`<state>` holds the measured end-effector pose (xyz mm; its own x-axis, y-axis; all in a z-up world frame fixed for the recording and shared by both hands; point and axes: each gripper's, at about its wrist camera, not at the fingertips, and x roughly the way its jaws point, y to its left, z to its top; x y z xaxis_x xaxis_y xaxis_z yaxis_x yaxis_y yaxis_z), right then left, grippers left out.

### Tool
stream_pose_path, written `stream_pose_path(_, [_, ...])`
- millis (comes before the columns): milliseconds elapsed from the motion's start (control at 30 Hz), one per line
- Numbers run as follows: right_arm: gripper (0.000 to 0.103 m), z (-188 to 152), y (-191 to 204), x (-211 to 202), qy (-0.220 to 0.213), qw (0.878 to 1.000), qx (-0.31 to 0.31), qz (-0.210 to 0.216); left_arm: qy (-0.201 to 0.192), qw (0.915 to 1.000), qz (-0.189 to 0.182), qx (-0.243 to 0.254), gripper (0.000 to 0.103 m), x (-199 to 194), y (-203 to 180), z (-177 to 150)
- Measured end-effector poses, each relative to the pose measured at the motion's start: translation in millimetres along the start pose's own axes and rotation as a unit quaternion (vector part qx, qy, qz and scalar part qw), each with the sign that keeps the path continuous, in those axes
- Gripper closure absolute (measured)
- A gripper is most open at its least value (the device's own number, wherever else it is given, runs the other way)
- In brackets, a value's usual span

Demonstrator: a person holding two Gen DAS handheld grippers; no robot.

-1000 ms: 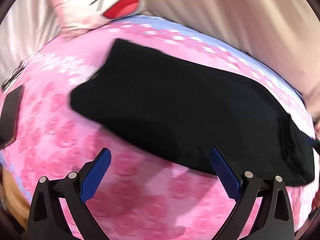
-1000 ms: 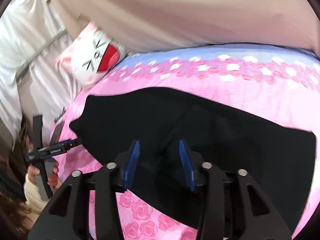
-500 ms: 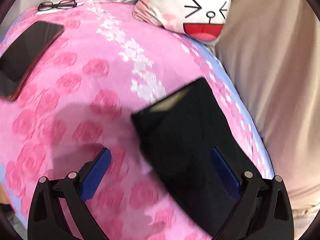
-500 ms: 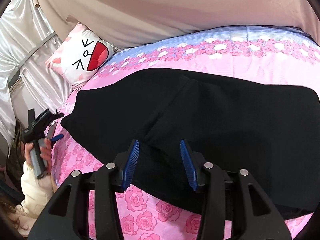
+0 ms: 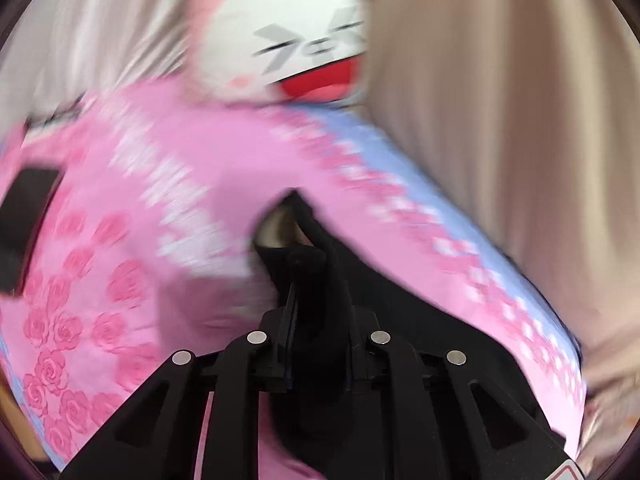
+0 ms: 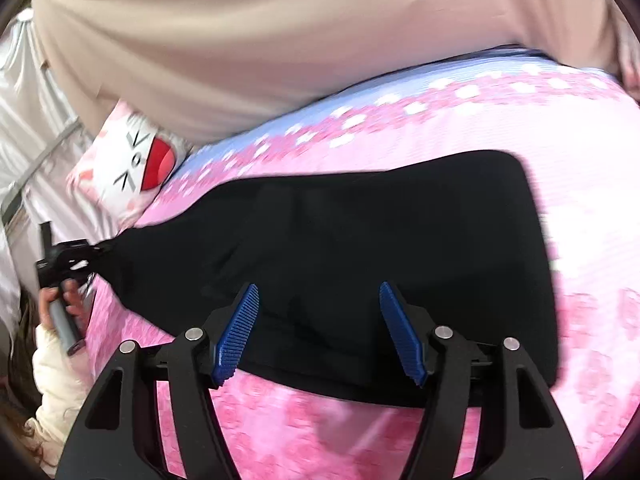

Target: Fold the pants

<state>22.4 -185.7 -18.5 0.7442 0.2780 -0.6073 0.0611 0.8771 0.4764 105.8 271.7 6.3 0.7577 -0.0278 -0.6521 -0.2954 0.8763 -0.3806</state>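
While the left claw [image 5: 316, 312] pinches black pants [image 6: 360, 260], right claw [image 6: 318, 328] gapes empty, ribbed blue pads [image 6: 238, 332], rose-print quilt [image 6: 580, 208].

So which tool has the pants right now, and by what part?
The left tool is shut on the black pants, pinching a bunched end corner at their left end. The right tool is open above them, holding nothing.

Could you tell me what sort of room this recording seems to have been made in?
Most likely a bedroom. The black pants lie on a bed covered by a pink rose-print bedsheet, a cartoon-face pillow sits at its far end, and beige curtains hang behind the bed.
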Motion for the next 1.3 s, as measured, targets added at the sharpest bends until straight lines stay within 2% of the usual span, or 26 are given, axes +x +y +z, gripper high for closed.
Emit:
stream_pose_path(67, [0.041, 0, -19, -14, -0.019, 1.0, 0.018, -0.012, -0.015, 0.9978, -0.029, 0.058, 0.09, -18, -49, -4])
stream_pose_path(133, [0.041, 0, -37, -27, -0.034, 0.999, 0.037, -0.015, -0.027, 0.9909, -0.06, 0.117, 0.09, -33, -101, -14])
stream_pose_path(233, [0.041, -4, -65, -50, -0.059, 0.996, 0.07, -0.018, -0.025, 0.9702, -0.112, 0.213, 0.09, -51, -186, -46])
stream_pose_path(333, [0.041, -9, -84, -68, -0.077, 0.993, 0.09, -0.028, 0.008, 0.9413, -0.165, 0.295, 0.09, -55, -266, -103])
stream_pose_path(433, [0.041, -15, -102, -86, -0.093, 0.989, 0.104, -0.037, 0.058, 0.9197, -0.194, 0.336, 0.09, -46, -310, -159])
stream_pose_path(500, [0.041, -19, -113, -95, -0.1, 0.988, 0.111, -0.044, 0.11, 0.8979, -0.214, 0.368, 0.09, -35, -337, -211])
stream_pose_path(533, [0.04, -21, -118, -98, -0.101, 0.987, 0.115, -0.045, 0.128, 0.8892, -0.213, 0.384, 0.09, -29, -347, -234])
stream_pose_path(633, [0.04, -25, -129, -100, -0.102, 0.986, 0.123, -0.047, 0.158, 0.8721, -0.179, 0.427, 0.09, -6, -361, -294])
stream_pose_path(667, [0.04, -27, -134, -101, -0.101, 0.986, 0.125, -0.046, 0.157, 0.8714, -0.169, 0.433, 0.089, -1, -361, -304])
stream_pose_path(733, [0.04, -27, -139, -101, -0.099, 0.986, 0.127, -0.041, 0.117, 0.8713, -0.147, 0.453, 0.088, -4, -363, -318])
stream_pose_path(767, [0.04, -27, -140, -100, -0.099, 0.986, 0.127, -0.038, 0.107, 0.8687, -0.136, 0.464, 0.085, -8, -365, -322])
stream_pose_path(800, [0.04, -26, -141, -99, -0.098, 0.986, 0.127, -0.036, 0.113, 0.8693, -0.14, 0.46, 0.079, -11, -364, -322])
stream_pose_path(833, [0.04, -25, -141, -97, -0.097, 0.987, 0.126, -0.032, 0.121, 0.869, -0.149, 0.456, 0.071, -12, -364, -322])
stream_pose_path(900, [0.04, -19, -140, -93, -0.096, 0.987, 0.124, -0.027, 0.143, 0.8687, -0.178, 0.44, 0.068, -18, -362, -314])
stream_pose_path(933, [0.04, -16, -139, -91, -0.096, 0.988, 0.121, -0.025, 0.154, 0.8685, -0.208, 0.423, 0.066, -27, -355, -308])
stream_pose_path(967, [0.04, -12, -136, -90, -0.095, 0.988, 0.118, -0.022, 0.157, 0.8669, -0.226, 0.415, 0.065, -33, -353, -301])
stream_pose_path(1033, [0.04, -2, -126, -90, -0.093, 0.99, 0.101, -0.009, 0.157, 0.8608, -0.268, 0.403, 0.054, -56, -338, -285])
stream_pose_path(1067, [0.04, 4, -120, -89, -0.089, 0.992, 0.09, 0.002, 0.149, 0.8615, -0.283, 0.394, 0.051, -67, -329, -275])
stream_pose_path(1100, [0.04, 12, -114, -85, -0.081, 0.994, 0.076, 0.017, 0.137, 0.8647, -0.291, 0.386, 0.044, -74, -320, -263])
stream_pose_path(1133, [0.034, 18, -108, -81, -0.075, 0.995, 0.066, 0.027, 0.118, 0.8729, -0.288, 0.376, 0.036, -80, -309, -248])
stream_pose_path(1167, [0.028, 27, -100, -75, -0.071, 0.995, 0.051, 0.037, 0.1, 0.8842, -0.273, 0.366, 0.033, -81, -299, -234])
stream_pose_path(1233, [0.025, 43, -86, -56, -0.05, 0.997, 0.028, 0.052, 0.078, 0.9124, -0.212, 0.342, 0.029, -70, -272, -203])
stream_pose_path(1300, [0.025, 56, -76, -27, -0.017, 0.997, 0.015, 0.068, 0.086, 0.93, -0.161, 0.319, 0.029, -52, -249, -184])
